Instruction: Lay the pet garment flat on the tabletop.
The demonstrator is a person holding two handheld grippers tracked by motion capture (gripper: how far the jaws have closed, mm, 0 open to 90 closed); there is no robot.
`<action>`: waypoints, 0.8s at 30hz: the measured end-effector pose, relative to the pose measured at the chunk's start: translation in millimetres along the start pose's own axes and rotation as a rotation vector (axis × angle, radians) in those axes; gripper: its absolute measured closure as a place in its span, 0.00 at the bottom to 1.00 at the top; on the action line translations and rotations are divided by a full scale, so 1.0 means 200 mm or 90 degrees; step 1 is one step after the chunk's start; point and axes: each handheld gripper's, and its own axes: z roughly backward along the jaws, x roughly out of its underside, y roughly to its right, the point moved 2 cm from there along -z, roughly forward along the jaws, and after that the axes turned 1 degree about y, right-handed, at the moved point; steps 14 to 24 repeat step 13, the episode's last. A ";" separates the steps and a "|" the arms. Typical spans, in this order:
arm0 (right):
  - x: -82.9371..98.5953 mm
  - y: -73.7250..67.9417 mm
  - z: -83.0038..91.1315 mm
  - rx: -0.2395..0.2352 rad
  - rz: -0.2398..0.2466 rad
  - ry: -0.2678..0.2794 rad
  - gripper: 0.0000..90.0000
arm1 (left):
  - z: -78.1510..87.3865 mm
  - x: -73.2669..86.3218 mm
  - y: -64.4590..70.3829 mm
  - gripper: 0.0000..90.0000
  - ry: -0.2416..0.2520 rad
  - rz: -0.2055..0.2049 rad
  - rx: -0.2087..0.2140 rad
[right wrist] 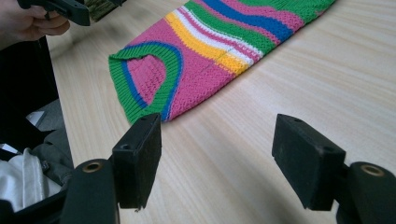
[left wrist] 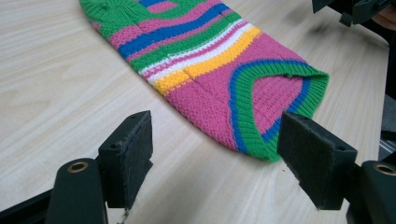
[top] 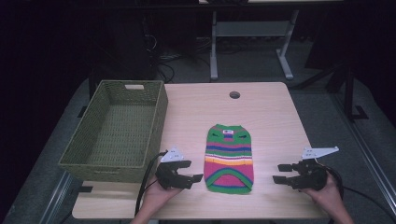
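Note:
A small knitted sweater point(top: 229, 157) striped in green, pink, blue, white and yellow lies flat on the wooden table point(top: 261, 112), its hem toward the near edge. My left gripper point(top: 195, 178) hovers open just left of the hem, jaws pointing right. Its own view shows the sweater point(left wrist: 219, 70) ahead of the spread jaws, nothing between them. My right gripper point(top: 279, 172) is open too, a short way right of the hem, jaws pointing left. In the right gripper view the sweater's point(right wrist: 205, 56) hem corner sits beyond the left jaw.
A green woven basket point(top: 116, 130) stands on the table's left side, close behind the left gripper. A round cable hole point(top: 234, 94) is near the far edge. A grey table frame point(top: 252, 42) stands on the floor behind.

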 end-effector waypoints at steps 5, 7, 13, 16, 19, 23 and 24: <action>0.04 -0.04 0.02 0.007 0.007 0.002 0.36 | 0.03 0.03 0.04 0.29 0.000 -0.011 0.003; 0.06 -0.05 0.03 0.008 0.003 0.009 0.36 | 0.04 0.04 0.05 0.29 0.000 -0.014 0.004; 0.14 -0.08 0.09 0.015 -0.011 0.041 0.36 | 0.08 0.08 0.09 0.28 0.008 -0.019 0.006; 0.14 -0.08 0.09 0.015 -0.011 0.041 0.36 | 0.08 0.08 0.09 0.28 0.008 -0.019 0.006; 0.14 -0.08 0.09 0.015 -0.011 0.041 0.36 | 0.08 0.08 0.09 0.28 0.008 -0.019 0.006; 0.14 -0.08 0.09 0.015 -0.011 0.041 0.36 | 0.08 0.08 0.09 0.28 0.008 -0.019 0.006; 0.14 -0.08 0.09 0.015 -0.011 0.041 0.36 | 0.08 0.08 0.09 0.28 0.008 -0.019 0.006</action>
